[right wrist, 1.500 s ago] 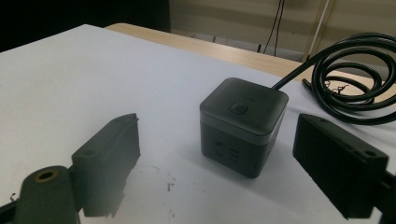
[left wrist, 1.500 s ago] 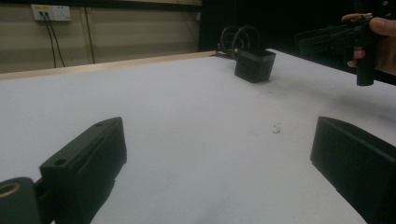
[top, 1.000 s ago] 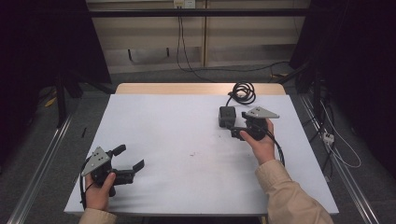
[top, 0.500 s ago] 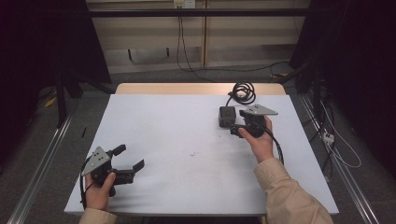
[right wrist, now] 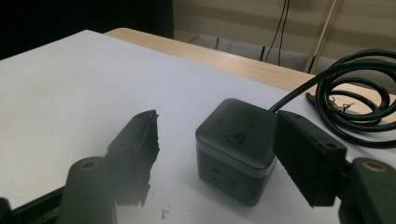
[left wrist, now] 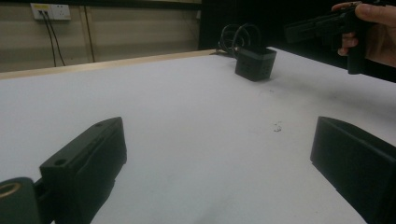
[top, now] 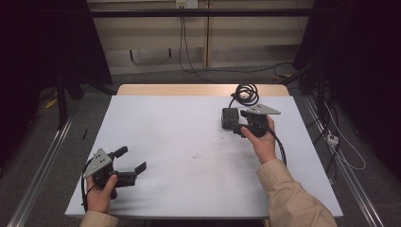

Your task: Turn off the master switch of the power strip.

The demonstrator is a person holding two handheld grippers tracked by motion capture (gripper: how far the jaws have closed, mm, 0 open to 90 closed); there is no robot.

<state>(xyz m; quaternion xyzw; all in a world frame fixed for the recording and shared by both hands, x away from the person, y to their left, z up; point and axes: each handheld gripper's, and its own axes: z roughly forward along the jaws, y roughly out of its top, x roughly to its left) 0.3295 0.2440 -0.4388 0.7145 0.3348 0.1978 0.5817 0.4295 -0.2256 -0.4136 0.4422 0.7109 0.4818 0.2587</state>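
Observation:
A black cube-shaped power box [top: 229, 117] with a button on top [right wrist: 236, 136] stands on the white table [top: 189, 137] at the right rear. Its black cable [top: 247, 92] lies coiled behind it. My right gripper [top: 238, 127] is open right beside the box; in the right gripper view [right wrist: 217, 122] the box sits between the spread jaws, close to the right one, with a gap to the left one. My left gripper [top: 130, 159] rests open near the front left corner, nothing between its jaws [left wrist: 219, 140]. From there the box [left wrist: 254, 63] looks far off.
A wooden strip [top: 198, 90] runs along the table's far edge. Cables [top: 189, 42] trail over the floor behind and to the right of the table. A small dark speck [top: 195, 155] marks the table's middle.
My right gripper has edged slightly left, closer to the box. The left gripper has stayed put.

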